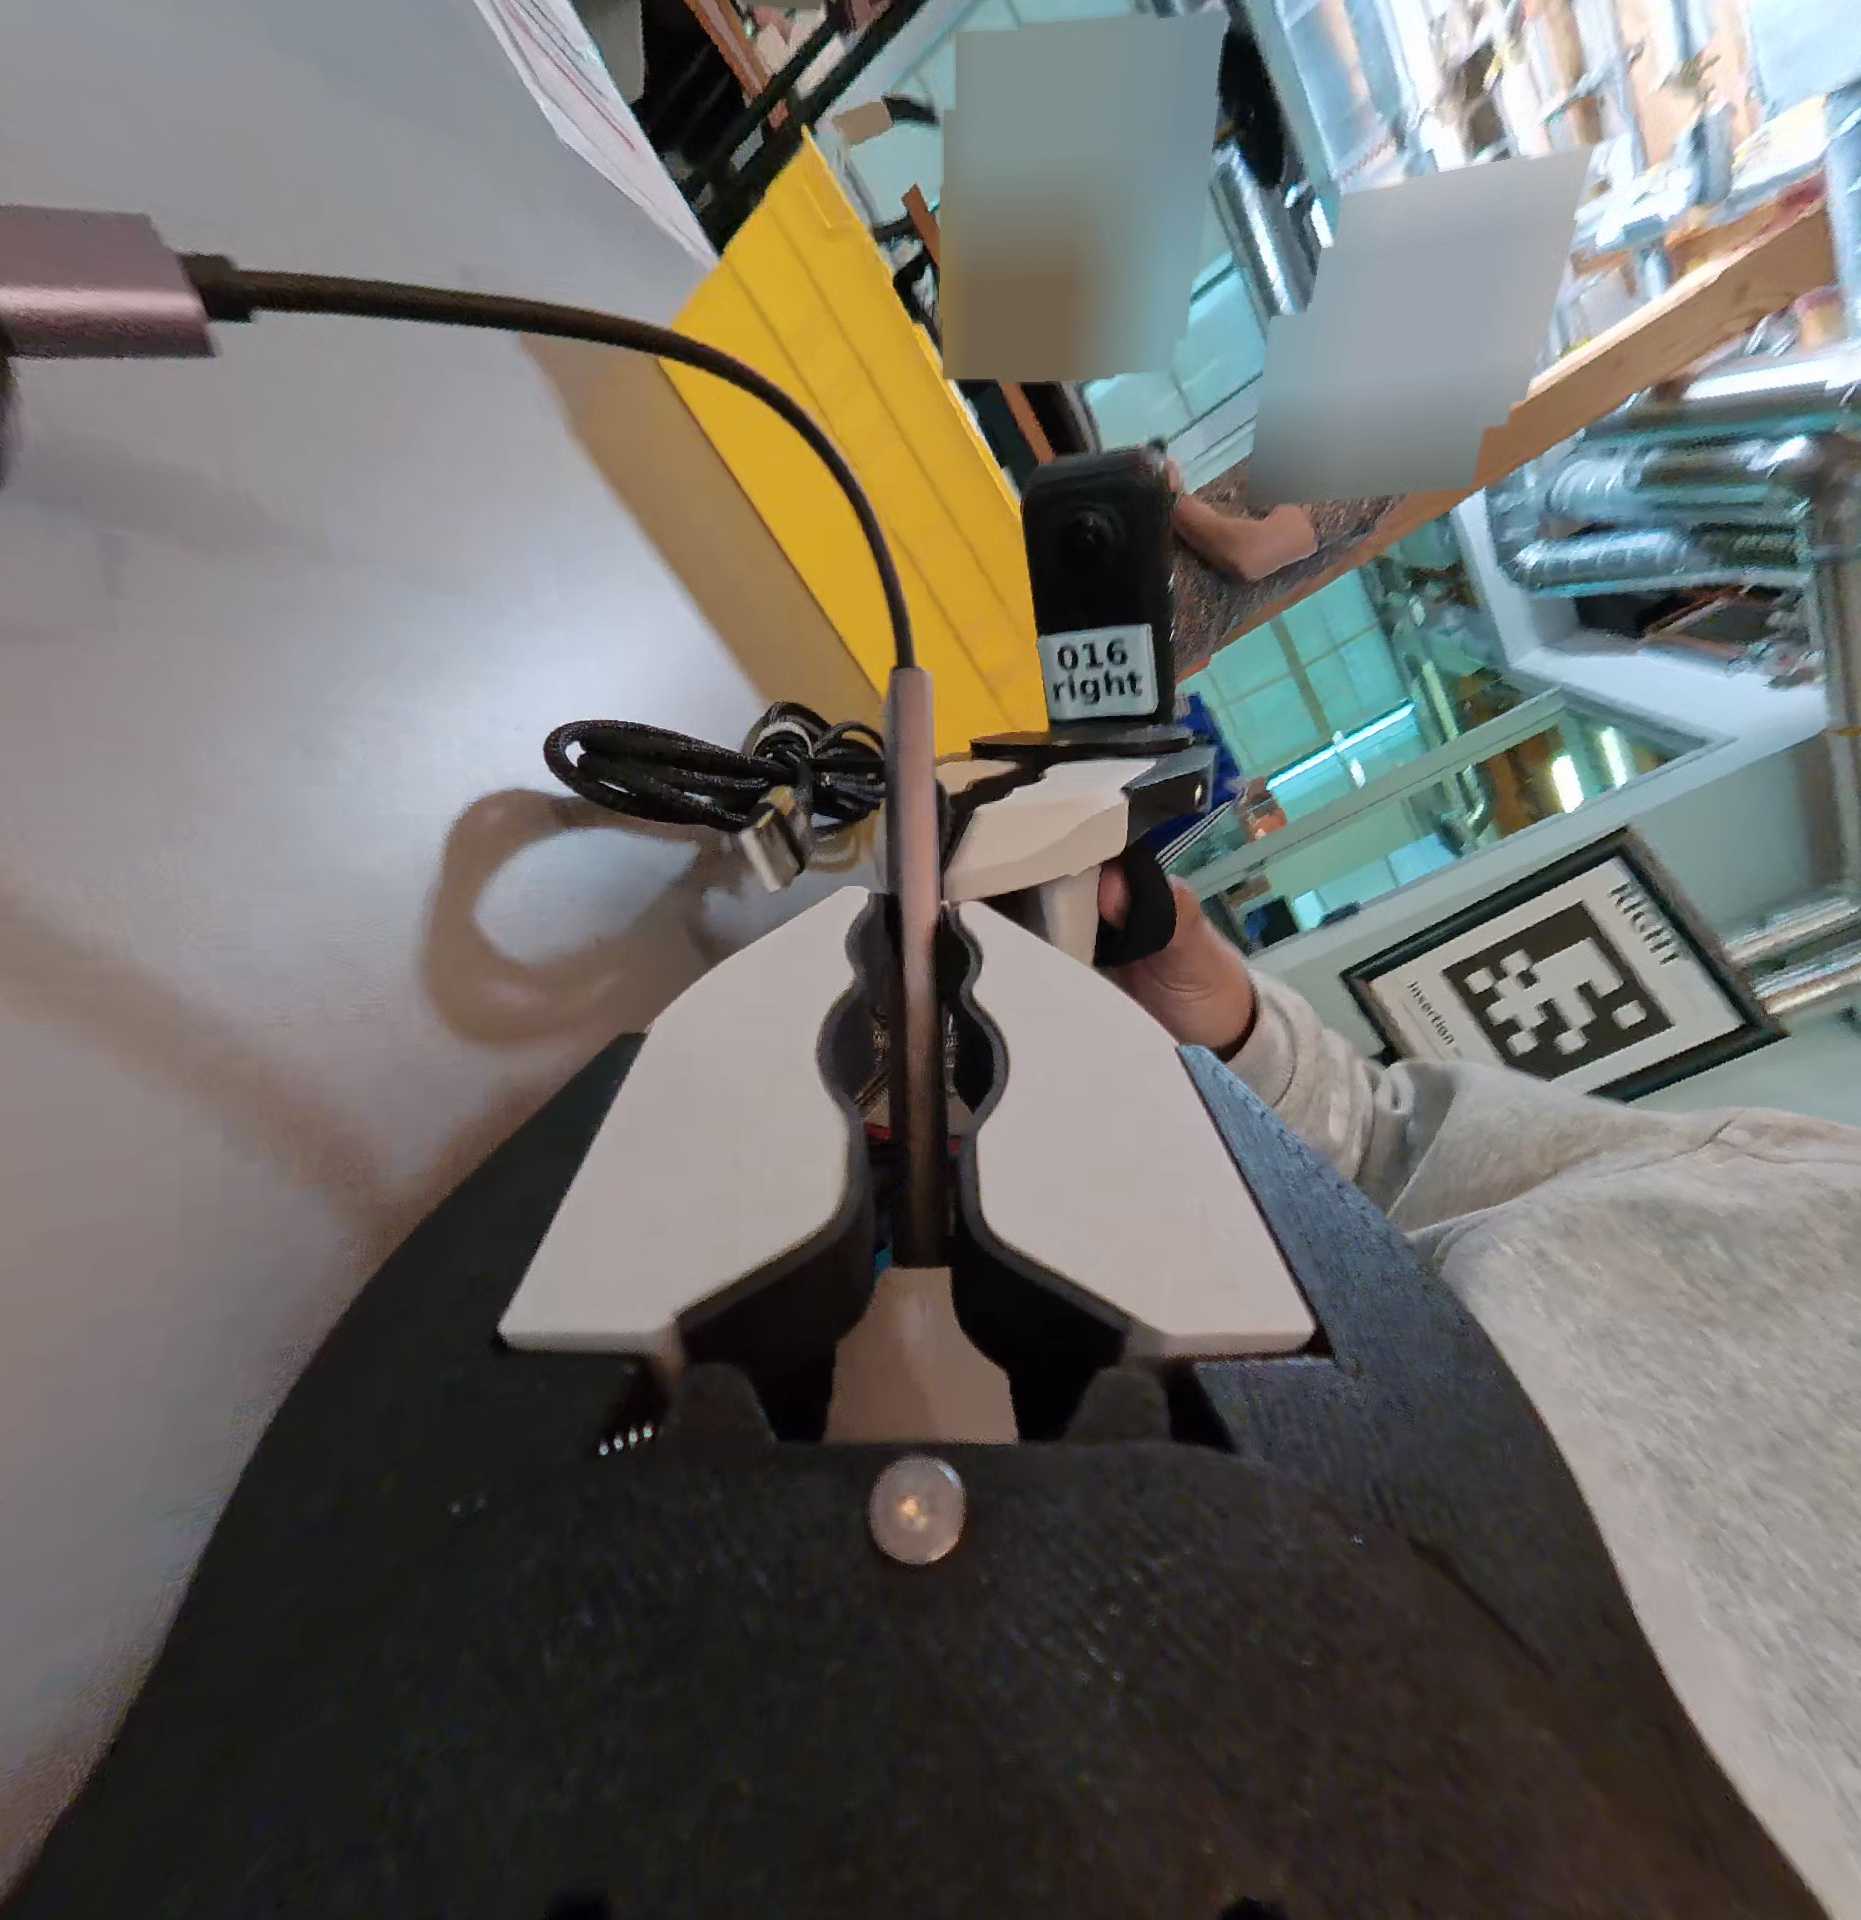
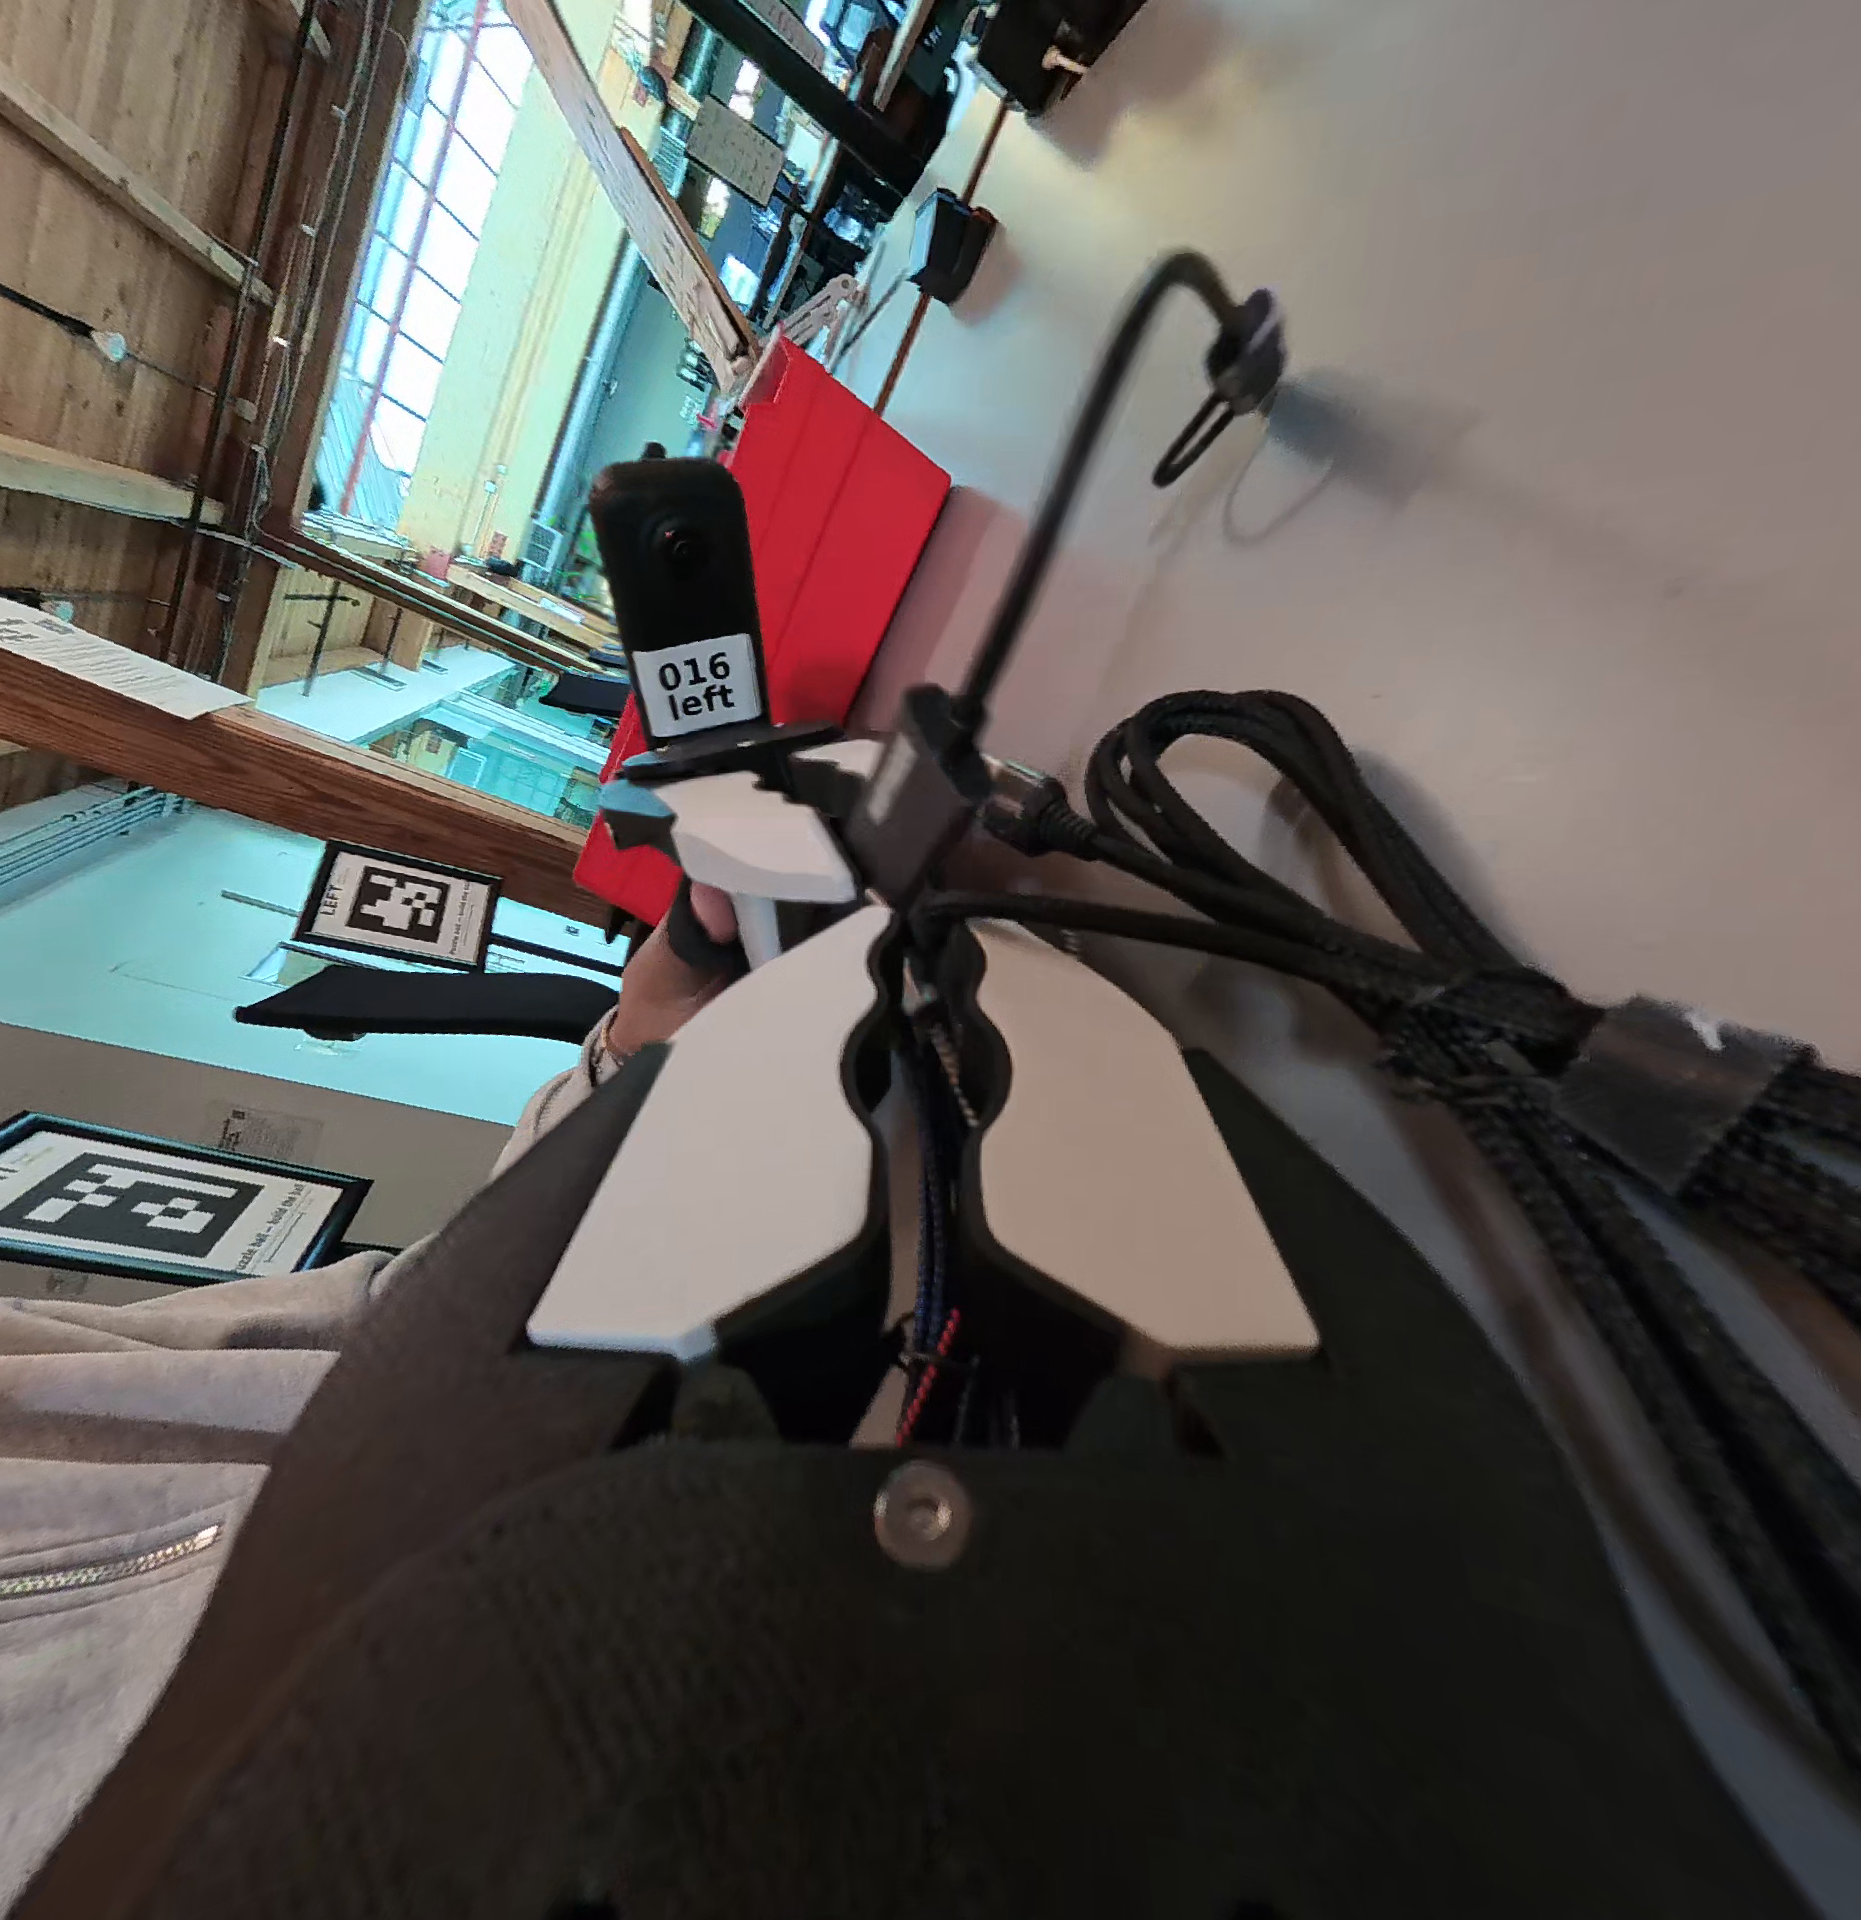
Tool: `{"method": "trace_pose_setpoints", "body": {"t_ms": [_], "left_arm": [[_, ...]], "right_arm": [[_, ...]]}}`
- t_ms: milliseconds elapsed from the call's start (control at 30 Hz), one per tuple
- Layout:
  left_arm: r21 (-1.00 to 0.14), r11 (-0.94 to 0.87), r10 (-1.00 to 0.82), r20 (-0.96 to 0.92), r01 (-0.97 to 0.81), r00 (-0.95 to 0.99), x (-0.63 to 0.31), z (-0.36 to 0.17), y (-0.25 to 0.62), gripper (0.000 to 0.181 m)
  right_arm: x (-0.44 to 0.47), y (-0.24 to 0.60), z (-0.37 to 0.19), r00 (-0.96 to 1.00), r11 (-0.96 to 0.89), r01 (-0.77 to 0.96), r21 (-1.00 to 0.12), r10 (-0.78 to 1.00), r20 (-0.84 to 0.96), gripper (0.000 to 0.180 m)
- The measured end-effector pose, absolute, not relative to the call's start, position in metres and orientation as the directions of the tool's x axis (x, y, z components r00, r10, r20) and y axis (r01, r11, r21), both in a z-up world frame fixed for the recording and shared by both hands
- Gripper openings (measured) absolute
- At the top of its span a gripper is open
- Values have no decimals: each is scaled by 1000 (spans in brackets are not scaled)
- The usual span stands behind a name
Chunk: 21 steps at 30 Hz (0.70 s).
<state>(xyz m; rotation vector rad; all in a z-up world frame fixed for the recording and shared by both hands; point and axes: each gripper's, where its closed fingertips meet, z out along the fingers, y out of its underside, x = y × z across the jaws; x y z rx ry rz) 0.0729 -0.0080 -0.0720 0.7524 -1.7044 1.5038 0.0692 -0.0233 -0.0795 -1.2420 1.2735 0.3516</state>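
left wrist view is showing the left gripper (image 1: 910, 914) clenching a slim dark grey rectangular hub or adapter (image 1: 913, 935) edge-on between its white fingers, the jaws pressing in on both flat sides. out of the far end of the adapter a thin black cable (image 1: 697, 348) is arching up and away to the left, ending in a grey metal usb plug (image 1: 90, 283). just past the fingertips the right gripper (image 1: 1009, 821) is meeting it almost nose to nose, a person's hand (image 1: 1175, 961) wrapping its handle, and a bundle of black braided cables (image 1: 697, 774) is hanging just left of those tips above the white tabletop (image 1: 282, 623). in the right wrist view the right gripper (image 2: 921, 935) is pinching one braided strand of that bundle (image 2: 1269, 831) at its tips, with the loops spilling off to the right under a black strap (image 2: 1674, 1081). the left gripper (image 2: 853, 821) is sitting directly ahead with the adapter (image 2: 910, 810), and a plug at the adapter's end looks half seated, though blur is hiding how deep. the grip on the strand is looking shallow, so any tug from the heavy bundle is likely to pull it free; the adapter, held only by its thin faces, is liable to twist if the two tools are pushing off-axis, bending the plug.
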Motion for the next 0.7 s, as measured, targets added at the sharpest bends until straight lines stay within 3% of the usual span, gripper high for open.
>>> {"method": "trace_pose_setpoints", "body": {"t_ms": [200, 700], "left_arm": [[-447, 65, 133, 890, -892, -436, 82, -63, 0, 10], [-550, 138, 101, 835, -824, -541, 70, -66, -8, 10]], "right_arm": [[69, -22, -85, 327, 365, -796, -483, -413, -850, 7], [67, -20, -81, 263, 399, -832, -386, -330, -907, 7]]}}
